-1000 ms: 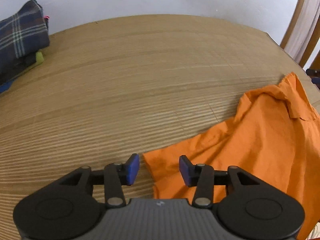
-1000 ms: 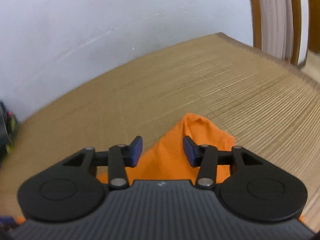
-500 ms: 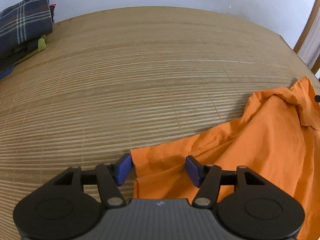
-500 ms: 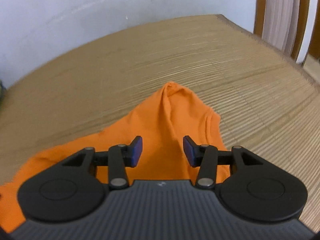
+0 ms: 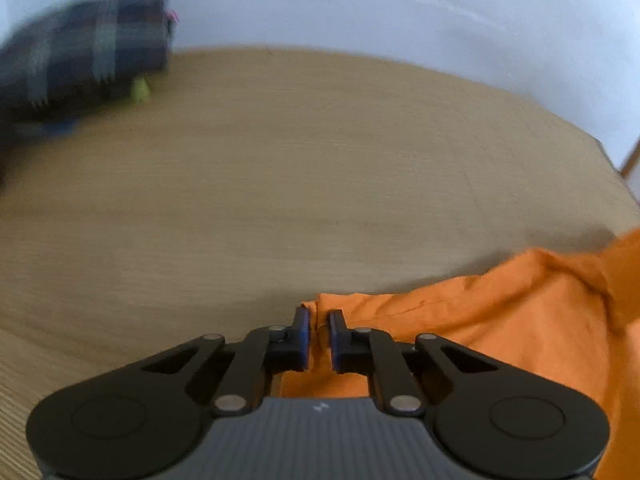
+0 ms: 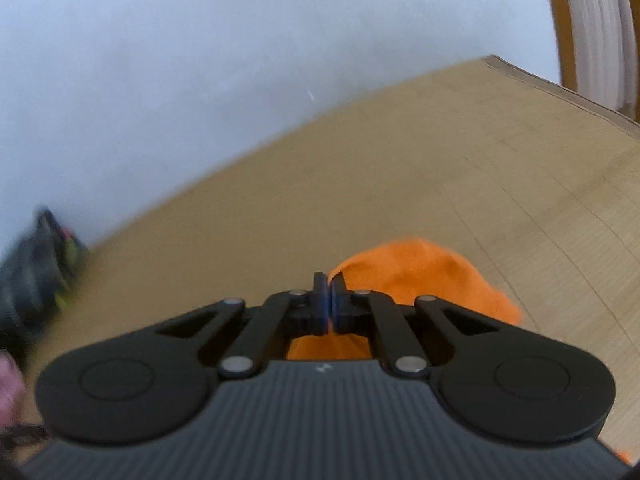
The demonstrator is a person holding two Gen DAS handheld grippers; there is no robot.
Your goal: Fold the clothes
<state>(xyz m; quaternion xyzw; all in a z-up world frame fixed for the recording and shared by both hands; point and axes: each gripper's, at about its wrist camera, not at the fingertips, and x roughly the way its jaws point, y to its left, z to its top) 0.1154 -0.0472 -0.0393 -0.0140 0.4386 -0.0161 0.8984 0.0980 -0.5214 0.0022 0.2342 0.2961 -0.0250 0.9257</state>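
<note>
Orange shirt (image 5: 500,332) lies crumpled on the woven mat (image 5: 280,200) ahead and to the right of my left gripper (image 5: 319,334); its near corner edge runs up between the blue pads, and the jaws are closing on that fold with only a narrow gap left between them; the cloth spreads away to the right of that tool, rumpled and lifted in ridges; in the view from my right gripper (image 6: 330,300) the same orange shirt (image 6: 424,276) bulges just ahead and to the right of the tips, and more of it shows beneath the fingers; those jaws are pressed together with a thin line of orange fabric pinched between the blue pads; far ahead and to the left of my left tool, against the pale wall (image 5: 360,4), sits a blurred pile of dark plaid clothes (image 5: 80,68) with a bit of yellow-green showing under it; both views are smeared with motion.
</note>
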